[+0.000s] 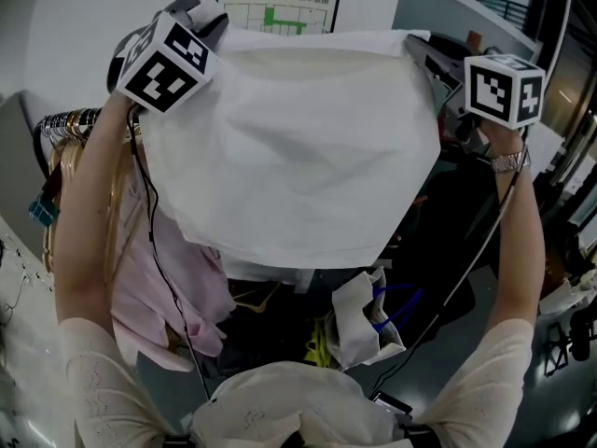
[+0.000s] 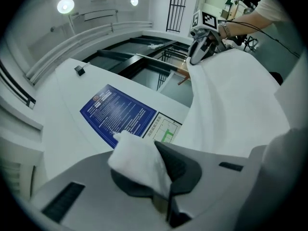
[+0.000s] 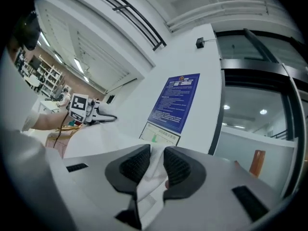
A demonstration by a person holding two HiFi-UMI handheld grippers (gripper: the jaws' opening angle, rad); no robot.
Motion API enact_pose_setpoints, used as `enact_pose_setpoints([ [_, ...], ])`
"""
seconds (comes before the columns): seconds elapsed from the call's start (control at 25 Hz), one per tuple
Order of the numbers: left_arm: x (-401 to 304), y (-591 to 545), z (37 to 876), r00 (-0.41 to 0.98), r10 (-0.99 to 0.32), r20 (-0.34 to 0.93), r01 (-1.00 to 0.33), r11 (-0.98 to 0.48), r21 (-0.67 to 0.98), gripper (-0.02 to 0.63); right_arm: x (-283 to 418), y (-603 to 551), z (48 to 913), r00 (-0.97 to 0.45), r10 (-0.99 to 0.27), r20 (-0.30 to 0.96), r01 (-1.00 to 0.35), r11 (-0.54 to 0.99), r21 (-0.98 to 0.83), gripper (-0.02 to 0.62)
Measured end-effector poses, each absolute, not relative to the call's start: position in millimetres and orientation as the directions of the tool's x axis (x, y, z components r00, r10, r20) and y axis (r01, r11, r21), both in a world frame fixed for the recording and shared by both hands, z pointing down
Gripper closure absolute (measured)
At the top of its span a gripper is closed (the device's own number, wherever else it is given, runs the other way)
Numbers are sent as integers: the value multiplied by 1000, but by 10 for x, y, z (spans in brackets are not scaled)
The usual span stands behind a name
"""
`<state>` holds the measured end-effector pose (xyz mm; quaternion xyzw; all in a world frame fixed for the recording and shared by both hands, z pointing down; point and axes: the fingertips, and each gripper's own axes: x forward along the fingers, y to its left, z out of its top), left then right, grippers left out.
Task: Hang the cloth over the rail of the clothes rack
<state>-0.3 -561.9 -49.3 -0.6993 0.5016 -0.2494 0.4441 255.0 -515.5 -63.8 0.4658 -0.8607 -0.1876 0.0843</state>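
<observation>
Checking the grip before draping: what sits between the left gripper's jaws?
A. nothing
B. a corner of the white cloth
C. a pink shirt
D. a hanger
B: the left gripper view shows the left gripper shut on a corner of the white cloth.

Rear wall (image 3: 144, 95): plain white. A blue printed notice (image 3: 175, 102) is fixed to it, with a smaller floor-plan sheet (image 3: 161, 134) (green markings) directly below. A small black box (image 3: 199, 43) sits on the wall higher up. Beside the wall stands a glazed partition (image 3: 255, 81) in dark frames, with a brown post (image 3: 257, 162) behind the glass. Dark rails (image 3: 130, 13) run along the white ceiling. Lighting: round ceiling lamps (image 2: 65, 5) and strip lights (image 3: 79, 64). Shelving (image 3: 41, 73) lines the far end of the room. The floor (image 1: 457, 343) is grey and smooth.
</observation>
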Motion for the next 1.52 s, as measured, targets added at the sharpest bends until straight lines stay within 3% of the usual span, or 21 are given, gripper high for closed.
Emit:
enact_pose_setpoints([
  [0.64, 232, -5616, -440, 374, -926, -42, -482, -155, -862, 591, 2892, -4945, -359, -608, -783, 132, -646, 585, 490, 488],
  [0.8, 229, -5657, -398, 357, -934, -5, -493, -184, -851, 591, 2978, -4983, -390, -585, -803, 114, -671, 559, 488, 477],
  [1.08, -32, -5739, -369, 324, -946, 14, -492, -181, -852, 590, 3417, -5071, -664, -514, -857, -23, -767, 447, 461, 474],
  [1.36, 38, -5675, -367, 329, -944, -12, -473, -154, -867, 589, 2012, -4352, -723, -726, -687, -37, -549, 546, 632, 474],
  [1.52, 33, -5615, -397, 330, -943, -43, -467, -124, -876, 589, 1198, -4344, -674, -823, -568, -15, -467, 660, 588, 474],
])
